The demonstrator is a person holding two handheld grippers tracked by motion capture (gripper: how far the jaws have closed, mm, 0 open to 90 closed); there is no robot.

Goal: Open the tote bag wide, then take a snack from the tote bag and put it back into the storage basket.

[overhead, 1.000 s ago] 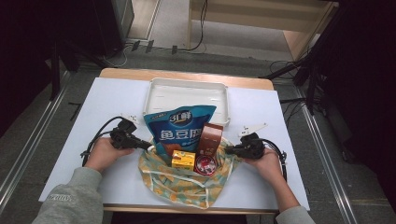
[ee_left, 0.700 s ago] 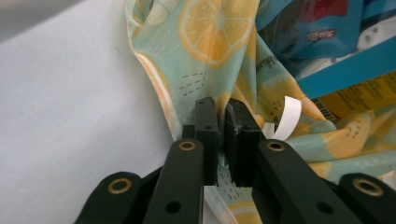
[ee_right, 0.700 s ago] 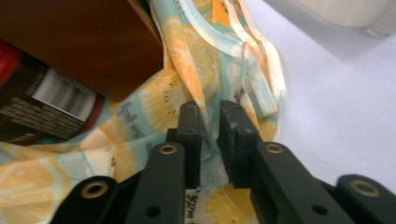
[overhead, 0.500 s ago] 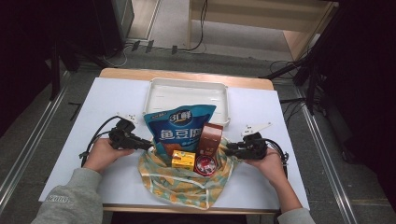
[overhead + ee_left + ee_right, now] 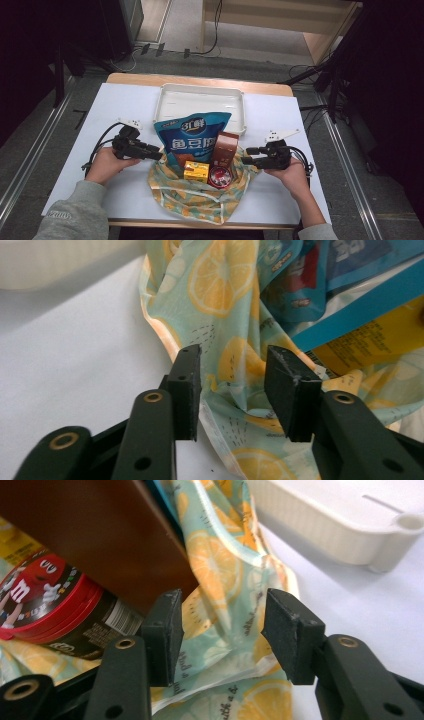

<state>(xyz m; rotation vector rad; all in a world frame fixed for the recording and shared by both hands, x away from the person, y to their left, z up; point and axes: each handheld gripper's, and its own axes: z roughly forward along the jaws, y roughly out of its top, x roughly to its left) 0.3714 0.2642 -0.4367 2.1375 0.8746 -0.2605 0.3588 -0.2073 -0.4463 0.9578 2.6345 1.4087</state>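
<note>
The lemon-print cloth bag (image 5: 192,192) lies slumped on the desk (image 5: 75,130) between the two grippers, its mouth spread around a blue snack pouch (image 5: 192,137), a brown carton (image 5: 225,149), a yellow box (image 5: 196,171) and a red-lidded candy tub (image 5: 219,176). The left gripper (image 5: 232,385) has just been opening its jaws; a fold of the bag's rim sits in the gap, but the pads no longer press on it. The right gripper (image 5: 220,630) has likewise just been opening, with the opposite rim loose between its jaws and the tub and carton just to its left.

The step looks like letting go of the bag's edges. To do it well, each gripper should part fully before backing straight away from the cloth, so no fold snags and tips the contents. A white tray (image 5: 167,100) waits beyond the bag.
</note>
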